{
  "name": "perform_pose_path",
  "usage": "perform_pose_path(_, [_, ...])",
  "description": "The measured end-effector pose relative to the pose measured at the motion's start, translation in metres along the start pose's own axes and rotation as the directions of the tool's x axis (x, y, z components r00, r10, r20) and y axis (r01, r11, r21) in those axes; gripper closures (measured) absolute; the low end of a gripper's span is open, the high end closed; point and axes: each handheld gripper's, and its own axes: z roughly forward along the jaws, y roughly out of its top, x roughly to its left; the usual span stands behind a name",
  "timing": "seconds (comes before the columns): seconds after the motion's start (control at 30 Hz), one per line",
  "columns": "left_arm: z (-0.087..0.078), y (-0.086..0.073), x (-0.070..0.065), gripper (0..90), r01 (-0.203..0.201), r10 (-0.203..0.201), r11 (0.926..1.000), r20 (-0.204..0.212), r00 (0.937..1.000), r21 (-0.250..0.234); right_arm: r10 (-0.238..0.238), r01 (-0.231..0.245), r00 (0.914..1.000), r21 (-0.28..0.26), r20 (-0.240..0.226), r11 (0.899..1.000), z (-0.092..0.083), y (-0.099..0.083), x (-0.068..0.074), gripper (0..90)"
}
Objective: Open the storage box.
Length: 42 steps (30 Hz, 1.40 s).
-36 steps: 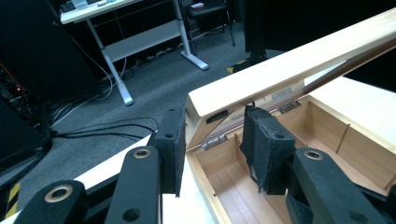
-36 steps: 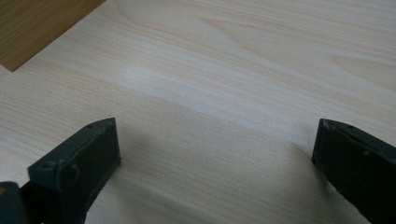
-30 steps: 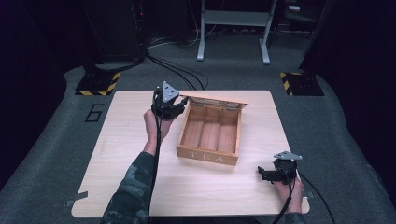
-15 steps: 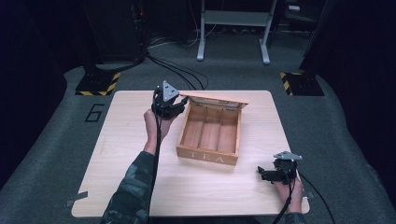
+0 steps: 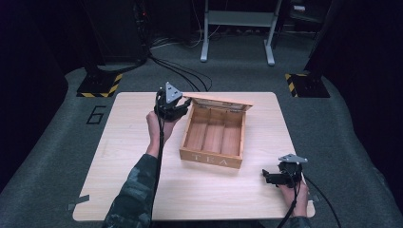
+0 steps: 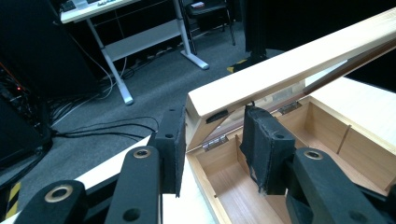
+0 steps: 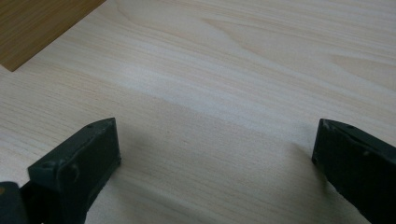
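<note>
A wooden tea box [image 5: 211, 159] with three bare compartments stands in the middle of the table [image 5: 128, 147]. Its lid [image 5: 221, 100] is raised at the back and tilts up over the rear wall. My left gripper [image 5: 184, 105] is at the box's back left corner. In the left gripper view its jaws [image 6: 212, 126] straddle the lid's end [image 6: 280, 70], one pad [image 6: 170, 149] outside the box and one pad [image 6: 264, 149] inside it, shut on the lid. My right gripper [image 5: 268, 176] rests near the table's front right, open [image 7: 215, 130] over bare wood.
Grey carpet surrounds the table, with black cables [image 5: 176, 71] running behind it. A white desk frame [image 5: 237, 33] stands at the back. Yellow-and-black striped bases [image 5: 97, 85] [image 5: 304, 83] sit beyond both far corners. A corner of the box [image 7: 42, 28] lies ahead of the right gripper.
</note>
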Motion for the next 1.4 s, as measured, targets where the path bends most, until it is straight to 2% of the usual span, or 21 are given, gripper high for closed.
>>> perform_pose_path(0.37, [-0.0001, 0.0004, 0.0007, 59.7, -0.008, 0.008, 1.0, -0.003, 1.0, -0.001, 0.0, 0.0, 1.0, -0.001, 0.0, 1.0, 0.0, 0.0, 0.0, 0.3])
perform_pose_path(1.4, [-0.0006, 0.0005, 0.0002, 60.5, 0.004, -0.004, 1.0, -0.007, 1.0, -0.007, 0.0, 0.0, 1.0, 0.0, 0.0, 1.0, 0.0, 0.0, 0.0, 0.3])
